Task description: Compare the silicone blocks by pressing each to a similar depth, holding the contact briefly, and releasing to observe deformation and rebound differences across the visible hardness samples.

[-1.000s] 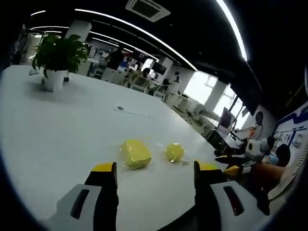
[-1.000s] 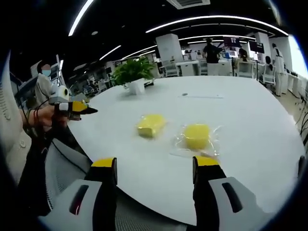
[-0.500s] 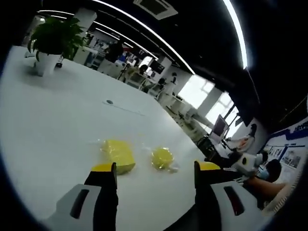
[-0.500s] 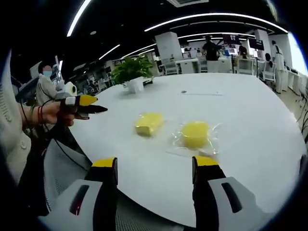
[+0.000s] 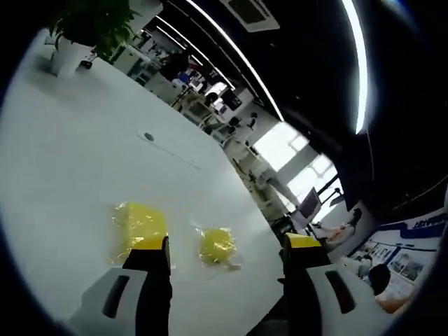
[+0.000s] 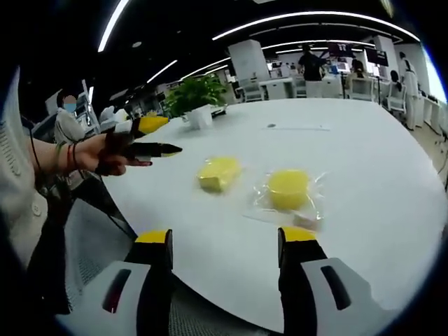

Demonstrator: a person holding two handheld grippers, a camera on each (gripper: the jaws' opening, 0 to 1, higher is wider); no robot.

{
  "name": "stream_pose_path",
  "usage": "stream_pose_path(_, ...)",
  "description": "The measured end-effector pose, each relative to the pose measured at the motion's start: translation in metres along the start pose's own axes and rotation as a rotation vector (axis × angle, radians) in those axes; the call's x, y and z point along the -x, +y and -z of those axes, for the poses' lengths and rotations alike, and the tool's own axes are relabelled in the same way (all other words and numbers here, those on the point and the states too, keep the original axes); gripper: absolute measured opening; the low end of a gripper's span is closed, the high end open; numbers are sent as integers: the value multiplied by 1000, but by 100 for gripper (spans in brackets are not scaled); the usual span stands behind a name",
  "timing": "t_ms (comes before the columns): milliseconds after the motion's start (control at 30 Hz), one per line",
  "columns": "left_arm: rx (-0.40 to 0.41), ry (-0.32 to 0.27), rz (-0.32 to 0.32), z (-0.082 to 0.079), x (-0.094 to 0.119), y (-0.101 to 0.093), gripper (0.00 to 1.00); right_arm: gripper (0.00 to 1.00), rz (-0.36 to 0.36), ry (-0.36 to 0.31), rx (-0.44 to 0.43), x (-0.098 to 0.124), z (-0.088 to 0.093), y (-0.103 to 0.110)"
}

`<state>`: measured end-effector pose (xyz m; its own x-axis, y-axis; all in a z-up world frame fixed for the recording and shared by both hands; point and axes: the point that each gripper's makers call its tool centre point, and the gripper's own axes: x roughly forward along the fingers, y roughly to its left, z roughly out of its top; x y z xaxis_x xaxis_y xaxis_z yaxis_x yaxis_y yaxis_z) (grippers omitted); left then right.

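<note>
Left gripper (image 5: 224, 245) jaws wide, nothing between them, above the white table (image 5: 63, 161). Square yellow silicone block (image 5: 138, 225) sits just past its left jaw, round yellow silicone block (image 5: 216, 245) beside it (both in clear wrap). Right gripper (image 6: 222, 239) also wide, empty, hanging off the table edge. Potted plant (image 6: 196, 98) far side.

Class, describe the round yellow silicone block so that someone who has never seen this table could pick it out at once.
Start at the big white table with the potted plant at its far side. Two yellow blocks lie nearer the front edge. The round silicone block is the disc-shaped one lying on crinkled clear wrap, beside the squarish block.
</note>
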<state>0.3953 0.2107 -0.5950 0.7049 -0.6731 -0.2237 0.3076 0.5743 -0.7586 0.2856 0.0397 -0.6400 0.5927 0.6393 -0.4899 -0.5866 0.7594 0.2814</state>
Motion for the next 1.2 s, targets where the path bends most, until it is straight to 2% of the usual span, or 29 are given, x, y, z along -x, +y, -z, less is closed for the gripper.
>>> stream_pose_path(433, 122, -12, 20, 2, -47, 6, 64, 54, -8, 42, -22, 0, 13, -9)
stream_pose_path(733, 166, 18, 28, 10, -79, 11, 62, 54, 5, 50, -34, 1, 12, -25)
stream_pose_path(967, 165, 39, -23, 17, -105, 20, 63, 54, 2, 59, -50, -4, 15, -34)
stream_pose_path(1033, 190, 71, -35, 24, -113, 22, 64, 54, 2, 66, -51, -5, 17, -37)
stream_pose_path(1100, 168, 88, -50, 28, -119, 24, 63, 54, 1, 71, -58, -6, 19, -40)
stream_pose_path(1200, 180, 107, -65, 34, -127, 26, 62, 54, 0, 69, -63, -6, 18, -43)
